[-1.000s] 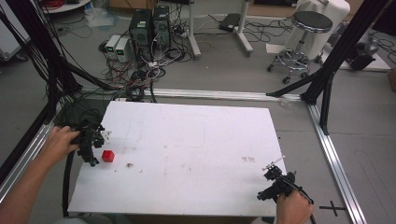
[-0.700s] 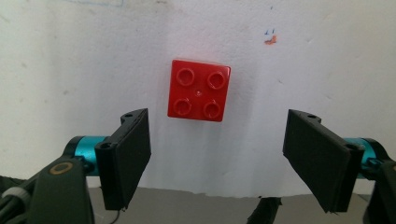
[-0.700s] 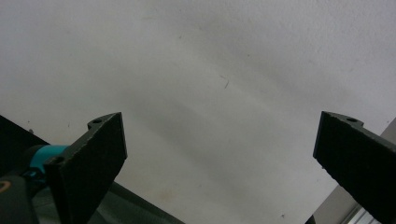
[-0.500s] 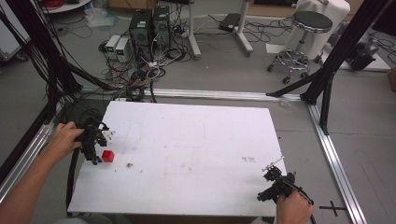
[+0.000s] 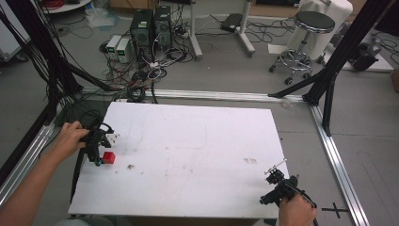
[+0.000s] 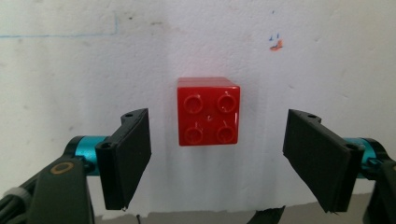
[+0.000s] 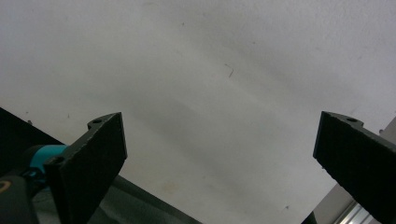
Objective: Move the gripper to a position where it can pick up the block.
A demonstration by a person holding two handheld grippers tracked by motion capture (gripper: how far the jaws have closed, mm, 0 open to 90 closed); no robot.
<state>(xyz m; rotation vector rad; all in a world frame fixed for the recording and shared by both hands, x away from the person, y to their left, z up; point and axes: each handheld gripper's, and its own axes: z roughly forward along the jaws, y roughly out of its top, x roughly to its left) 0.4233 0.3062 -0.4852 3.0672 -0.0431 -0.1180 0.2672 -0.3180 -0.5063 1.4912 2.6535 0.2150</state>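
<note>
A small red building brick [image 6: 208, 111] with four round studs is being seen lying flat, studs upward, on the white table [image 5: 197, 155] near its left edge, untouched.

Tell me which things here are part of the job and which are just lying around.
Likely part of the job:
- red brick, between the open jaws
- left gripper
- white table
- right gripper, open over bare table

Lying about:
- round stool
- computer towers
- floor cables
</note>
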